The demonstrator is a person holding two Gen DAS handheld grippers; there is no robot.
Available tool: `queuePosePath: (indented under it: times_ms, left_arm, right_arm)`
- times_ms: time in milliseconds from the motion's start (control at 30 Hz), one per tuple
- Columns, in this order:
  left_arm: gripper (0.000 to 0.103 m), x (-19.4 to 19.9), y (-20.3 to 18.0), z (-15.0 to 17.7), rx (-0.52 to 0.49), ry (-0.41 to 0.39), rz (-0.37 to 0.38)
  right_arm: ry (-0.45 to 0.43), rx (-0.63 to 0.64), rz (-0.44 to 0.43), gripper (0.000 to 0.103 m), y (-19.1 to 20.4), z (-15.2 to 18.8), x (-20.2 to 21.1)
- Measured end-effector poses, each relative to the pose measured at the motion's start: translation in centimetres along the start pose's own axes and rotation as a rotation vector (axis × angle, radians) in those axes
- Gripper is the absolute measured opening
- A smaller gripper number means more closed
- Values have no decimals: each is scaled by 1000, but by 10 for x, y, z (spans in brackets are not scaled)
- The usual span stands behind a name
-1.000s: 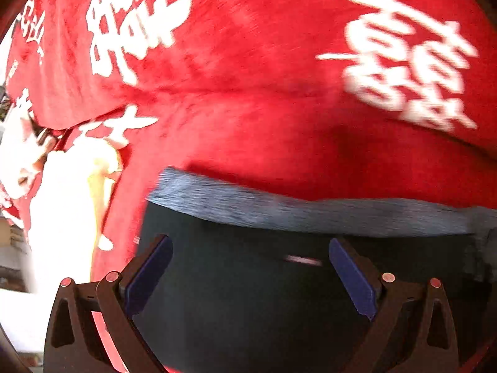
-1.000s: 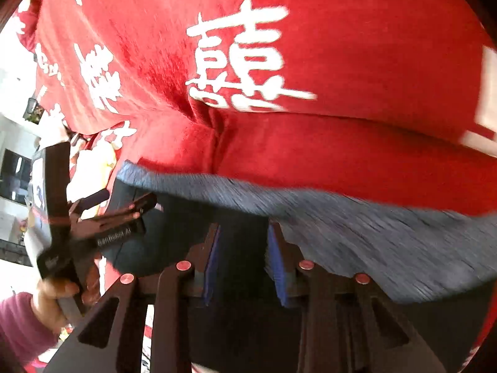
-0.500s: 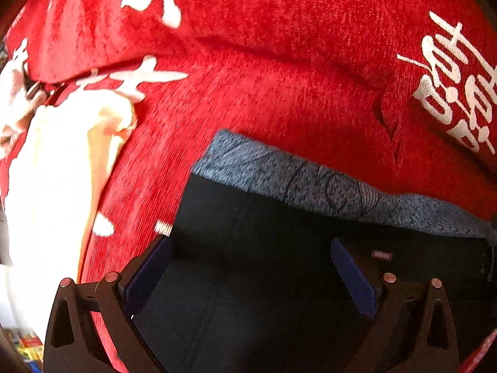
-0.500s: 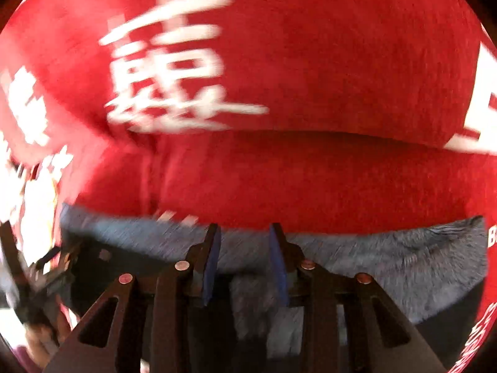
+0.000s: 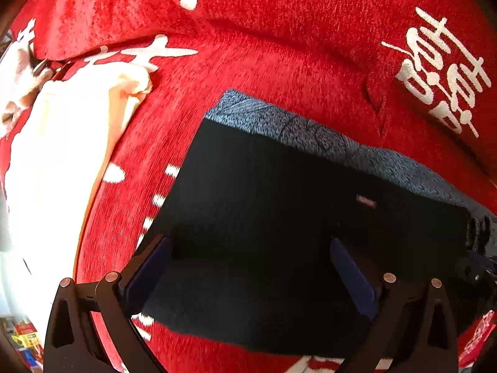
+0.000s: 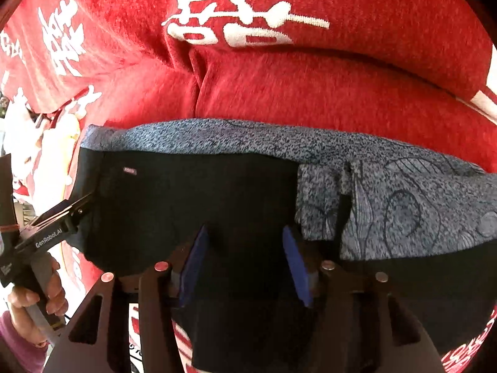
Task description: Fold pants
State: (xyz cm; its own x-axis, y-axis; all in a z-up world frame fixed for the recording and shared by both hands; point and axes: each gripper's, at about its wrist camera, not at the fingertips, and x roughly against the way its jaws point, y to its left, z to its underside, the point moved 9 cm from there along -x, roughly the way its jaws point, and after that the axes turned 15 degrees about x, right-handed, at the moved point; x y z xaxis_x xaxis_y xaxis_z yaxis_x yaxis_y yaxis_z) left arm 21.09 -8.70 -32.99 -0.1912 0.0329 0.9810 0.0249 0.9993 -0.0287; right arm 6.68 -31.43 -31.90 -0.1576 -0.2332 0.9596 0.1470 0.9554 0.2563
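Note:
The pants (image 5: 279, 217) are black with a speckled grey patterned part along the far edge (image 6: 388, 192), and lie folded on a red cloth. My left gripper (image 5: 248, 261) is open, its blue pads spread wide over the near left part of the black fabric. It also shows in the right wrist view (image 6: 62, 211) at the pants' left edge. My right gripper (image 6: 245, 251) is open, its pads apart over the near edge of the black fabric, with nothing pinched between them.
The red cloth (image 5: 279, 62) with white characters covers the surface and has a ridge behind the pants. A pale cream garment (image 5: 62, 155) lies to the left. A hand in a purple sleeve (image 6: 28, 304) holds the left gripper's handle.
The right gripper's jaws were nearly closed on the fabric and have now spread open. Both views have pulled back and steadied, showing more of the folded pants. The left gripper stays open.

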Motion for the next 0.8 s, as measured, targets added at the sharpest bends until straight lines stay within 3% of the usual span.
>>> queuePosePath:
  times_ms: [233, 333, 467, 800]
  left_arm:
    - [102, 15, 12, 14, 35, 4, -1]
    - [102, 17, 15, 19, 42, 9, -9]
    - [102, 17, 14, 21, 39, 12, -16]
    - [102, 17, 16, 21, 52, 25, 4]
  right_arm:
    - [50, -57, -59, 58, 15, 38, 5]
    - [65, -4, -49, 58, 22, 51, 0]
    - [69, 68, -39, 72, 30, 51, -3]
    - [65, 98, -35, 78, 37, 50, -7]
